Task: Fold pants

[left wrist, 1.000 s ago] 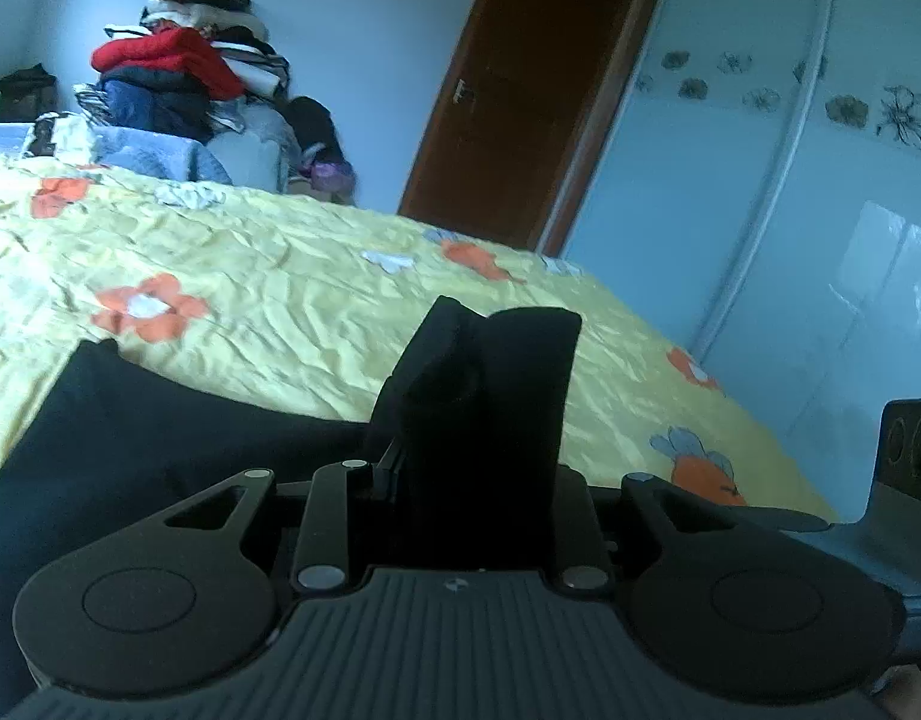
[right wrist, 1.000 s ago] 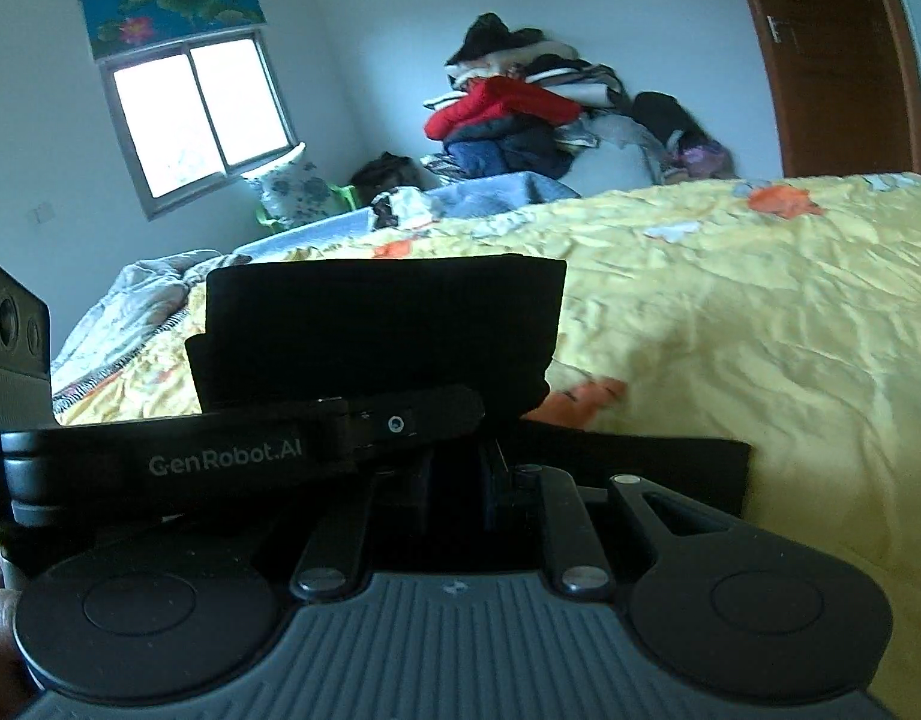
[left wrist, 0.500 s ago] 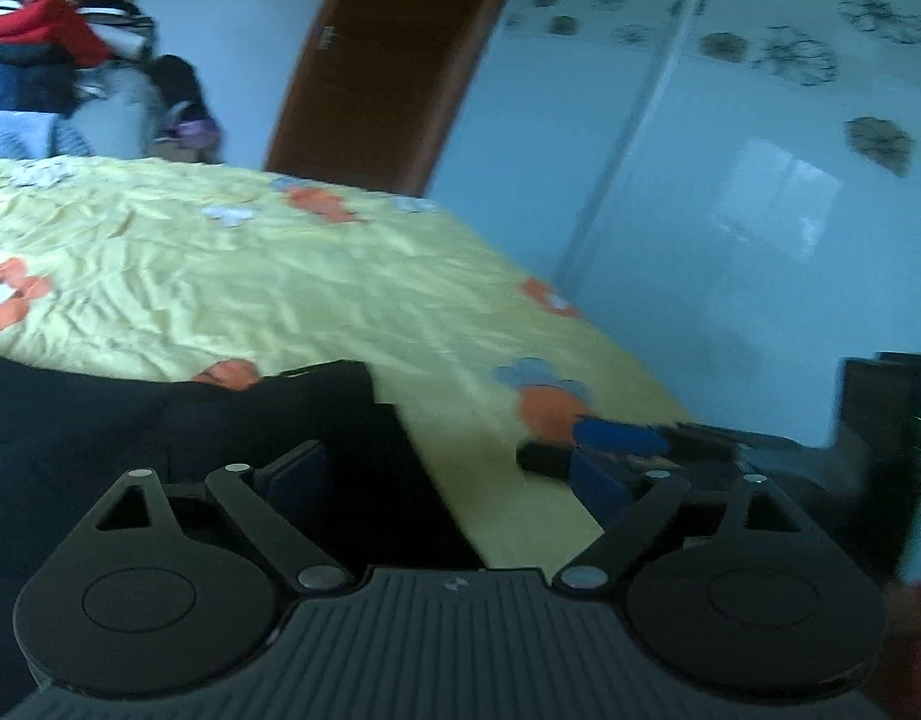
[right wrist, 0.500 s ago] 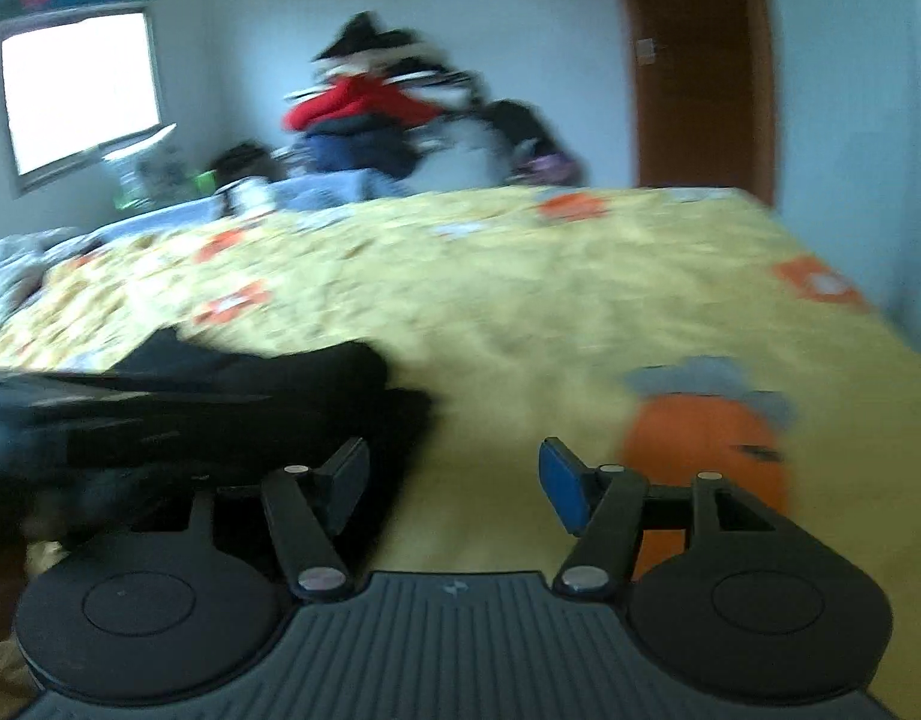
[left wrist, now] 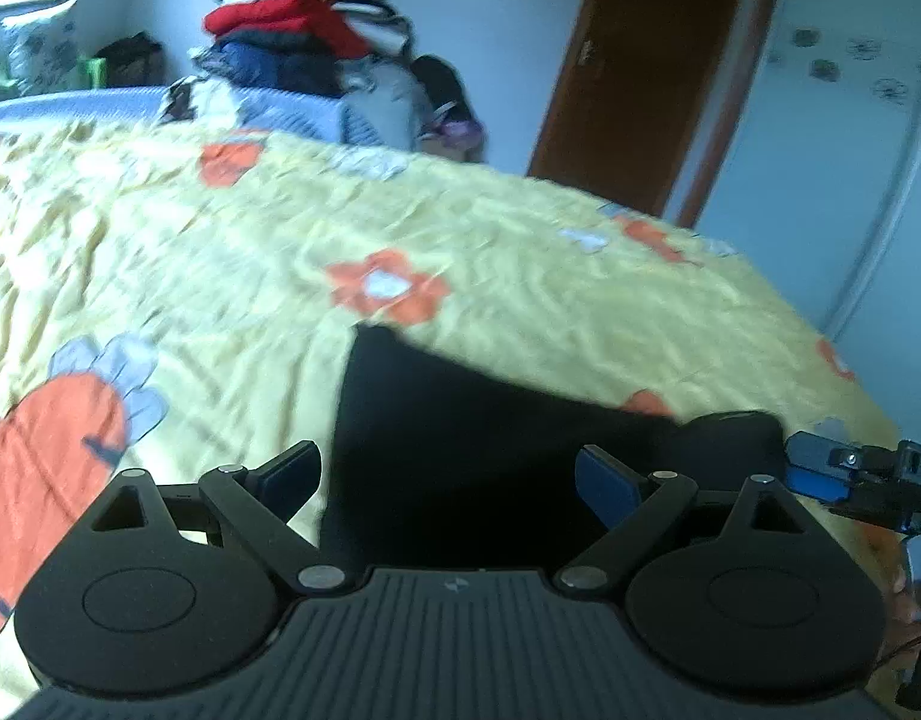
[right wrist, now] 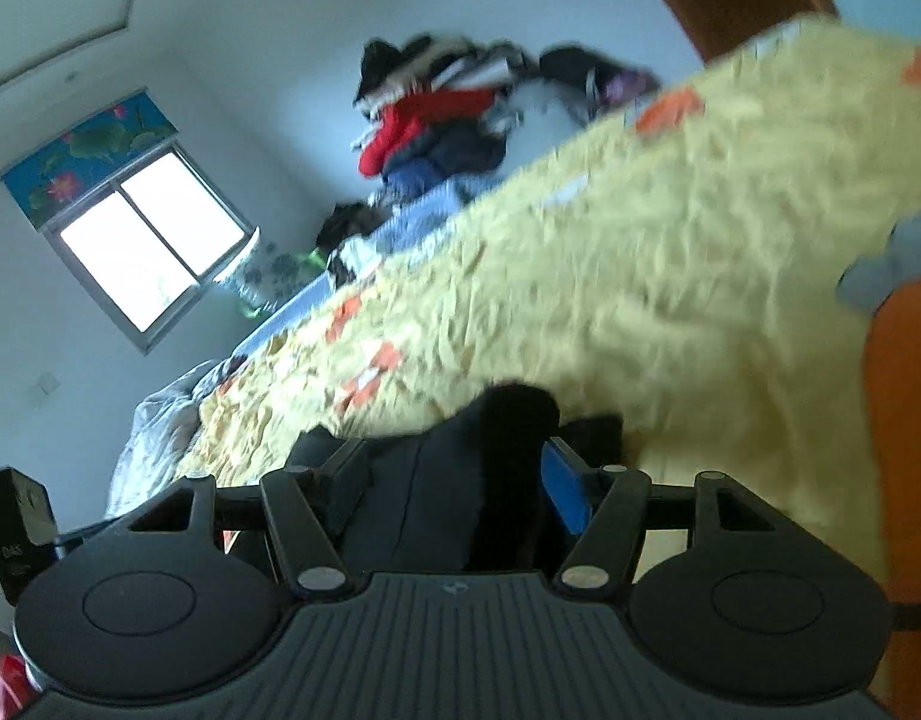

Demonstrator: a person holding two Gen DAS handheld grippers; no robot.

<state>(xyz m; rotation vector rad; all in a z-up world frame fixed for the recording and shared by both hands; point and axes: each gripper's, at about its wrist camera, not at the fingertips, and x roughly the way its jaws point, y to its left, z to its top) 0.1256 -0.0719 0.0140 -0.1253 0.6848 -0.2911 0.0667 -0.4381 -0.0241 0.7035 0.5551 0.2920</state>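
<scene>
Pants [left wrist: 460, 438] lie between spread left tongs [left wrist: 454, 480]; right tongs [right wrist: 454, 474] seemingly parted.

The pants [left wrist: 490, 438] lie on the bed [left wrist: 220, 252] near its front edge; a clothes pile [left wrist: 304, 30] sits behind the far edge, the door [left wrist: 658, 72] to its right

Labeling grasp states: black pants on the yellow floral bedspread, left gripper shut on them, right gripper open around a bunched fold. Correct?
Not quite. In the left wrist view the left gripper is open, jaws spread wide over the black pants, gripping nothing. The rest holds: the pants lie on the yellow floral bedspread, and the right gripper is open around a bunched fold.
</scene>
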